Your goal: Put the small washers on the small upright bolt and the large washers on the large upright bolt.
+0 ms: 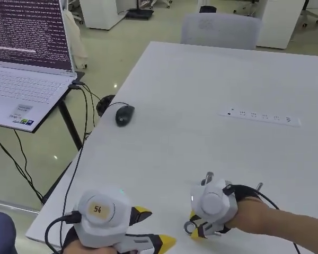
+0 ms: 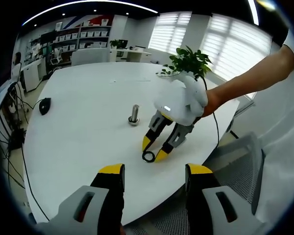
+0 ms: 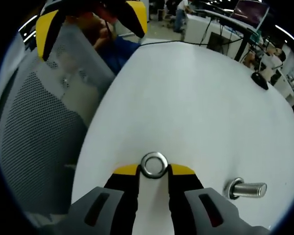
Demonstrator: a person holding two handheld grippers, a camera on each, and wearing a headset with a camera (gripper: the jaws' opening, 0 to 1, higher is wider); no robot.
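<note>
My right gripper (image 1: 193, 226) rests tips-down on the white table (image 1: 201, 106) near its front edge, shut on a steel washer (image 1: 189, 227). In the right gripper view the washer (image 3: 154, 165) sits gripped between the yellow fingertips (image 3: 125, 170), flat against the table. One upright bolt (image 1: 208, 177) peeks out just behind this gripper and another bolt (image 1: 259, 186) stands further right. My left gripper (image 1: 153, 228) hovers open at the front left. Its view looks at the right gripper (image 2: 153, 149), the washer (image 2: 148, 156) and a bolt (image 2: 134, 115) beyond.
A black mouse (image 1: 124, 114) lies at the table's left edge and a white power strip (image 1: 262, 116) at the far right. A laptop (image 1: 21, 79) sits on a stand to the left. A grey chair (image 1: 220, 29) stands behind the table.
</note>
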